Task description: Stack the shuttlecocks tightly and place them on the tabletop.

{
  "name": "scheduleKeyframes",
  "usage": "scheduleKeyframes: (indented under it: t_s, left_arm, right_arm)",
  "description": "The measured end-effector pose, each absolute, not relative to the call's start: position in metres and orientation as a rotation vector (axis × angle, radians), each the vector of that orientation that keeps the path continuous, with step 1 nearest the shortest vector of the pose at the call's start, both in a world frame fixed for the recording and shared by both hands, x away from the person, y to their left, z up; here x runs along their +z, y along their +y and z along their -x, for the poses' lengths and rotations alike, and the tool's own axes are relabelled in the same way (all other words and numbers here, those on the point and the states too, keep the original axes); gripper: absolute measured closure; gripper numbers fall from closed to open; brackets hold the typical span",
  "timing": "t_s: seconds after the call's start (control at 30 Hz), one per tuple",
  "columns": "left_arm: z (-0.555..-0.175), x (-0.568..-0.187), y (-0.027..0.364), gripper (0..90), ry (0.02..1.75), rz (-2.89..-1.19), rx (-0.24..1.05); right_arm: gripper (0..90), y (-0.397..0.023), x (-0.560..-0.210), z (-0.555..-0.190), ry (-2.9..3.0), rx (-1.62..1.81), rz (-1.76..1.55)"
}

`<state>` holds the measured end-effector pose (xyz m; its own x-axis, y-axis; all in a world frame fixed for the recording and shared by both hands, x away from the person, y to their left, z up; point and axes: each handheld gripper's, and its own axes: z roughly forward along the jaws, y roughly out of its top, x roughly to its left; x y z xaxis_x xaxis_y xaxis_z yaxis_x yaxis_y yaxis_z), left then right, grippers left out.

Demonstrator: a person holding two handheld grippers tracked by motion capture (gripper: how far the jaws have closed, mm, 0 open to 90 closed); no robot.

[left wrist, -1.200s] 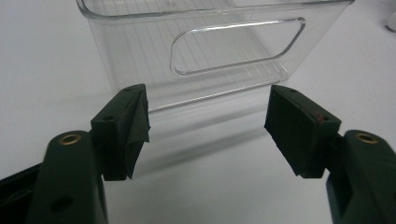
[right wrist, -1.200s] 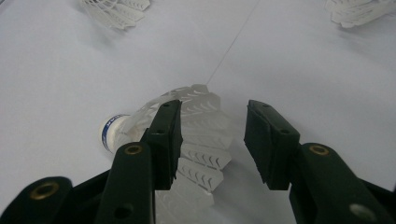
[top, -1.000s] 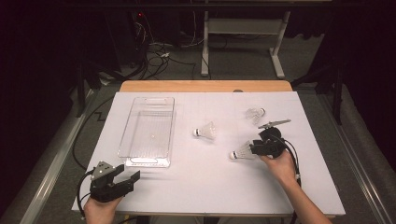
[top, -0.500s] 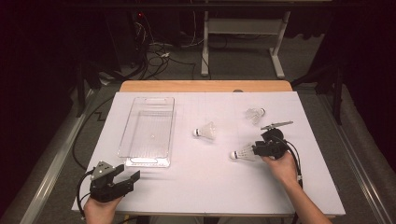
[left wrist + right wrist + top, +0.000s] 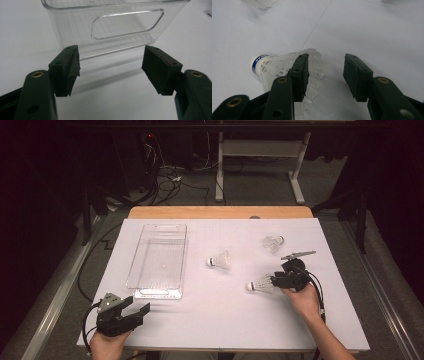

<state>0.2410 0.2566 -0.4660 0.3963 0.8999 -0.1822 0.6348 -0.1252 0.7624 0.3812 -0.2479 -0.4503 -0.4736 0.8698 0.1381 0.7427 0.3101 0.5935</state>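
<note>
Right gripper (image 5: 272, 281) at a shuttlecock (image 5: 284, 68)
Its jaws stand apart, one touching the feather skirt; left gripper (image 5: 141, 311) rests open-jawed on the table (image 5: 210, 320).

Right tool (image 5: 274, 281) meets a shuttlecock (image 5: 259, 285) on the table (image 5: 210, 320).

We count three white shuttlecocks on the counter (image 5: 200, 330): one (image 5: 220, 261) at the centre, one (image 5: 274, 242) toward the far right, and one (image 5: 258, 285) nearer the front. We see one clear plastic bin (image 5: 159, 261) and two sets of tongs, the left tongs (image 5: 139, 311) and the right tongs (image 5: 274, 281), each in one hand.
</note>
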Motion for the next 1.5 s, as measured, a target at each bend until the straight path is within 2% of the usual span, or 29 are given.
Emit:
scheduleKeyframes:
  t_s: [1.5]
  left_arm:
    - [-0.241,-0.466,0.256,31.4,1.322,-1.849,0.415]
  right_arm:
    - [56.4,-0.262,-0.448,-0.364,2.327,0.933,-1.484]
